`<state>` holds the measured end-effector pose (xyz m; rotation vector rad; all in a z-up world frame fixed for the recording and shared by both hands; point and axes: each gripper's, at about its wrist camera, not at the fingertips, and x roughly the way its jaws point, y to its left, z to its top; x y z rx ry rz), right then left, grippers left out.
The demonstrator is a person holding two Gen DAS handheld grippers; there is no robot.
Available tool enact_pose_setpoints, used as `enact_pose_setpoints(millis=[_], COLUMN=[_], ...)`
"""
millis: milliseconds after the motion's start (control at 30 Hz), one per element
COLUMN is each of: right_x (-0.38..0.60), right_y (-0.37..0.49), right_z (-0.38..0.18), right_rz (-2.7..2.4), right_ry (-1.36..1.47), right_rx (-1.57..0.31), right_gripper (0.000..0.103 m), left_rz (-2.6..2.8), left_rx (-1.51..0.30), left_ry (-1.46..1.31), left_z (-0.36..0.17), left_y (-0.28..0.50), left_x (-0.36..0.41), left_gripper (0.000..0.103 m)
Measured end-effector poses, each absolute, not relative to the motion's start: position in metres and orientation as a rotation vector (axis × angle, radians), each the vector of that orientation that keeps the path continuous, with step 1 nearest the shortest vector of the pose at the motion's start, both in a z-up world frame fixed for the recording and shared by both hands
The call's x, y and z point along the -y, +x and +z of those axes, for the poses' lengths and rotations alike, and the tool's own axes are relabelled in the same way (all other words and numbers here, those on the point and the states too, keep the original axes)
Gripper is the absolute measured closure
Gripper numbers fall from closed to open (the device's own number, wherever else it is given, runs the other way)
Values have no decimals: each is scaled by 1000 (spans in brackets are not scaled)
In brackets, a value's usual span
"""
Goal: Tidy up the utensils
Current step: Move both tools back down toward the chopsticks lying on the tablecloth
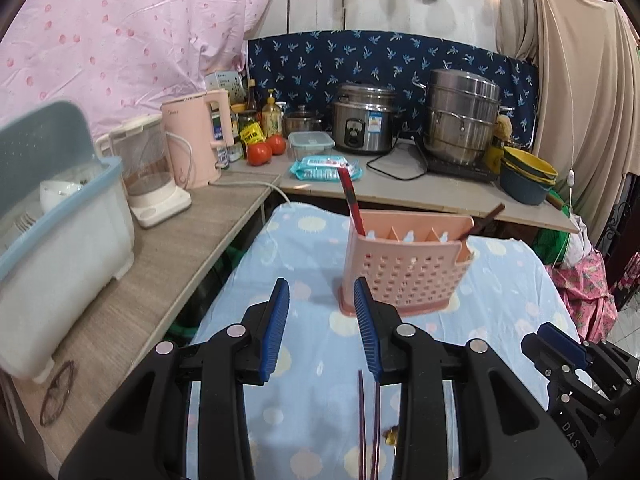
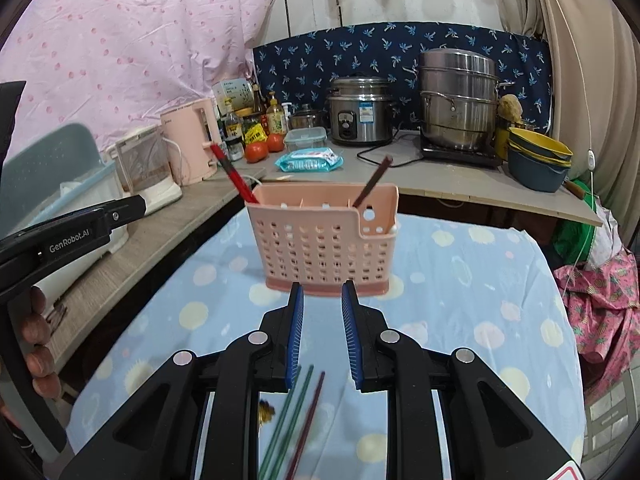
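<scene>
The left gripper (image 1: 322, 292) hung over the blue spotted tablecloth (image 1: 312, 248) with its jaws apart and nothing between them. The right gripper (image 2: 322, 294) was likewise released and empty. Loose chopsticks (image 2: 298, 420), green and dark red, lay on the cloth just beneath the right gripper. Ahead stood the pink perforated holder (image 2: 324, 248), upright on the cloth, with red chopsticks (image 2: 234, 178) leaning in its left end and a dark one (image 2: 374, 182) in its right. Behind, on the counter (image 2: 440, 184), sat a rice cooker (image 2: 360, 114), tomatoes (image 2: 256, 151) and a pink kettle (image 2: 190, 142).
</scene>
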<state>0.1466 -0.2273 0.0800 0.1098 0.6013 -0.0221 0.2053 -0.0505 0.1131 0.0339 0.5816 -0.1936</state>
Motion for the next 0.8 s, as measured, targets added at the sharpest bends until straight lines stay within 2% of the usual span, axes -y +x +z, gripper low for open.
enact_pose_setpoints(millis=[800], right_x=[194], right_y=[29], right_z=[-33], right_rz=[-8], right_ry=[168], right_rx=[-847], right_gripper=[83], left_rz=[-200], left_rx=[-829], left_ry=[51], left_z=[-12], left_y=[111], left_x=[23], left_gripper=[71])
